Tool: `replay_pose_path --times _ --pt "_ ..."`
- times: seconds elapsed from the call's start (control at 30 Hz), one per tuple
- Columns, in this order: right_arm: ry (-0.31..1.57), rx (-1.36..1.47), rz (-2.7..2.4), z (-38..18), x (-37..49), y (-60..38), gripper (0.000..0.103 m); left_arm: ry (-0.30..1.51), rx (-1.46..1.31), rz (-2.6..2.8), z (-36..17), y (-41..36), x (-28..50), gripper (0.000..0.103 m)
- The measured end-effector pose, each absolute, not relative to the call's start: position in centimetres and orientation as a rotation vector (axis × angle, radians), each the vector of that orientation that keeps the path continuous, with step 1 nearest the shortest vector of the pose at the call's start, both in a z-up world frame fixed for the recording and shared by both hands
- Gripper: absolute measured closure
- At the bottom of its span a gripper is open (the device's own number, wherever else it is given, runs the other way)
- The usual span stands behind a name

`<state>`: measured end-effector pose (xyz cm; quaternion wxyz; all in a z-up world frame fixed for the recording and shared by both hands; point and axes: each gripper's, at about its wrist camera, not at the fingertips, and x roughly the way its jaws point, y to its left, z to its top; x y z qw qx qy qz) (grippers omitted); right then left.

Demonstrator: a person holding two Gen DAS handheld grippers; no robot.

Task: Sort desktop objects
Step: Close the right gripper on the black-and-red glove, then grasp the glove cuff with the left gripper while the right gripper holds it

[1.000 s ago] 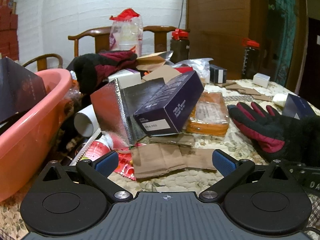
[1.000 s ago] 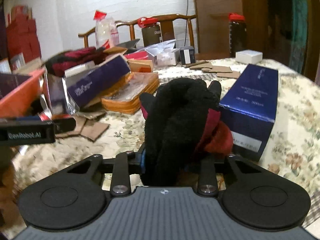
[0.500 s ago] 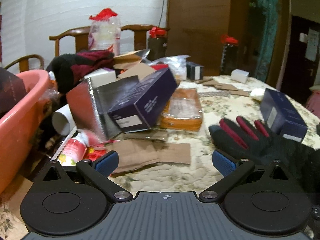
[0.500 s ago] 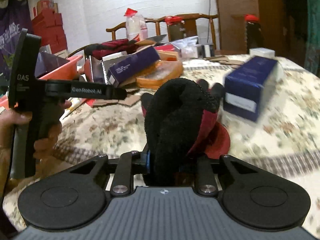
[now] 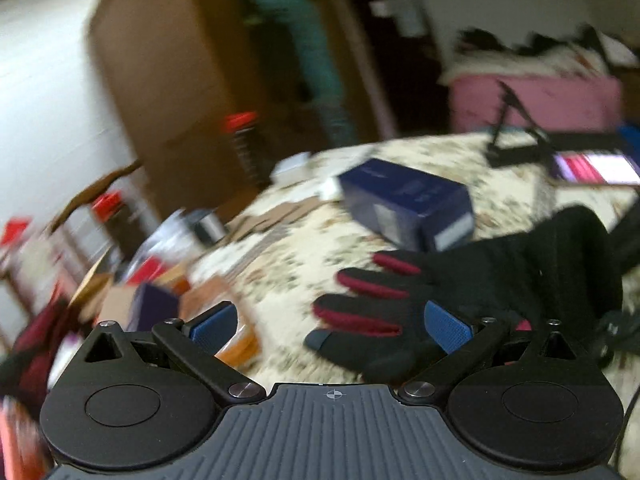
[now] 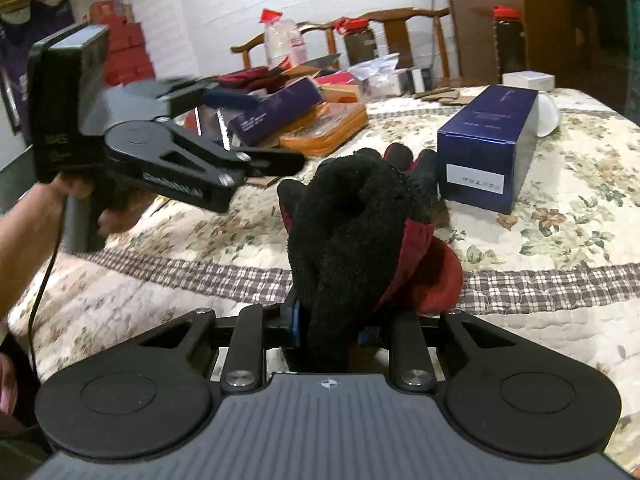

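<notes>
My right gripper (image 6: 330, 326) is shut on the cuff of a black and dark red glove (image 6: 360, 216) and holds it just above the floral tablecloth. The glove (image 5: 460, 292) shows in the blurred left wrist view with its fingers spread toward the left. My left gripper (image 5: 330, 322) is open and empty, tilted, with its right blue pad (image 5: 448, 326) over the glove's fingers. It also shows in the right wrist view (image 6: 256, 132), held by a hand at the left, above the table.
A dark blue box (image 6: 486, 146) lies right of the glove, also in the left wrist view (image 5: 404, 208). A pile of boxes, an orange packet (image 6: 324, 128) and another glove sits at the back left. Chairs and jars stand behind the table.
My left gripper has swung right and tilted, from facing the pile to over the glove. My right gripper has held the glove and drawn it slightly back.
</notes>
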<state>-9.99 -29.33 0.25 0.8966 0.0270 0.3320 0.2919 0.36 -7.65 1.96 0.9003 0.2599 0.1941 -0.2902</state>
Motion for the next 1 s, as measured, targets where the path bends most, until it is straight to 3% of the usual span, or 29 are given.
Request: replay_pose_path --times 0.57,0.83,1.0 --pt "0.778 0.087 0.708 0.5 -8.3 -30.9 0.075 0.546 0.839 -1.106 -1.0 -10.8 1.2 0.004" --pt "0.759 0.054 0.69 0.3 -8.4 -30.5 0.072 0.689 0.705 -1.172 -2.3 -11.4 5.5 0.0" --pt "0.686 0.1 0.536 0.4 -8.6 -30.8 0.072 0.674 0.602 -0.979 -2.7 -11.4 3.6 0.002"
